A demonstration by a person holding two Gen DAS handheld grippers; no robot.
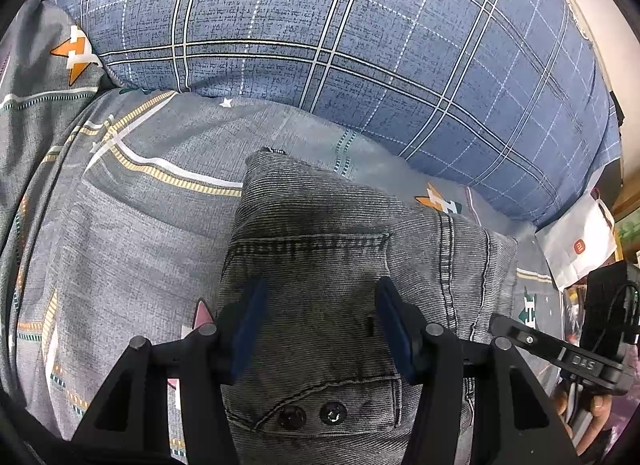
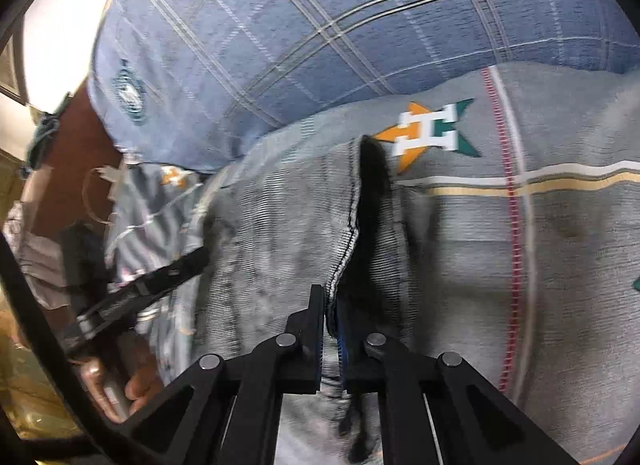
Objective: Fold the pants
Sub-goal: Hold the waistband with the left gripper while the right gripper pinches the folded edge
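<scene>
Grey corduroy pants [image 1: 320, 249] lie folded into a thick stack on the bed, with a pocket seam and two snap buttons facing up. My left gripper [image 1: 322, 287] hovers over the stack, blue pads apart on either side of the pocket area and pressing on nothing. In the right wrist view the pants [image 2: 280, 233] show a stitched edge running toward me. My right gripper [image 2: 330, 305] is shut on that edge, with cloth pinched between its fingers. The view is blurred.
A big blue plaid pillow or duvet [image 1: 320, 25] bulges just behind the pants. The grey bedsheet [image 1: 120, 225] with star prints spreads around them. A white paper bag [image 1: 580, 249] stands at the bed's right edge. A person's hand [image 2: 136, 389] holds the other gripper.
</scene>
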